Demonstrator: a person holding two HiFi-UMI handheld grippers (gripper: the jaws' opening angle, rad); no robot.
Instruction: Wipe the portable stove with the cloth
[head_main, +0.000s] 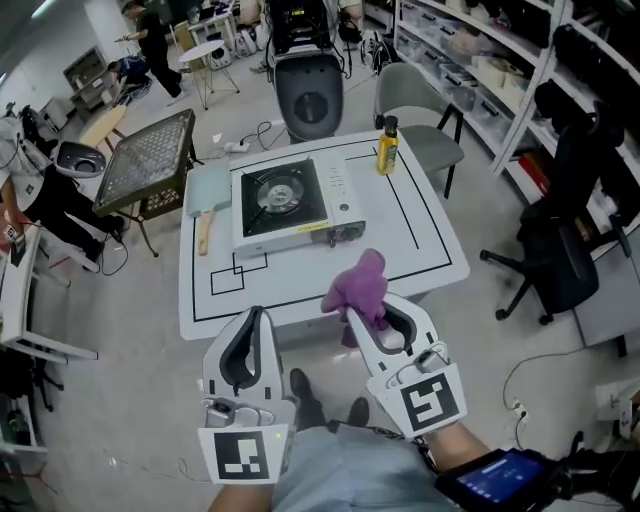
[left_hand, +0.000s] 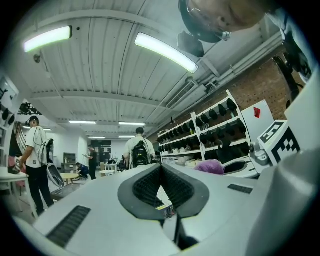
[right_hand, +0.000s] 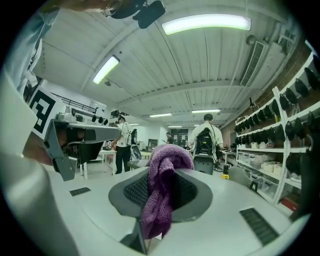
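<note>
My right gripper (head_main: 368, 318) pinches the purple cloth (head_main: 360, 288) by one fold, so it may slip while scrubbing the stove (head_main: 290, 205). My left gripper (head_main: 257, 314) is closed and empty.

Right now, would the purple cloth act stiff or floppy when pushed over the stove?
Probably floppy: the purple cloth droops and folds where the right hand-held gripper pinches it. Likely light, since that one pinch carries all of it. Its coarse weave may drag rather than slide on the portable stove.
</note>
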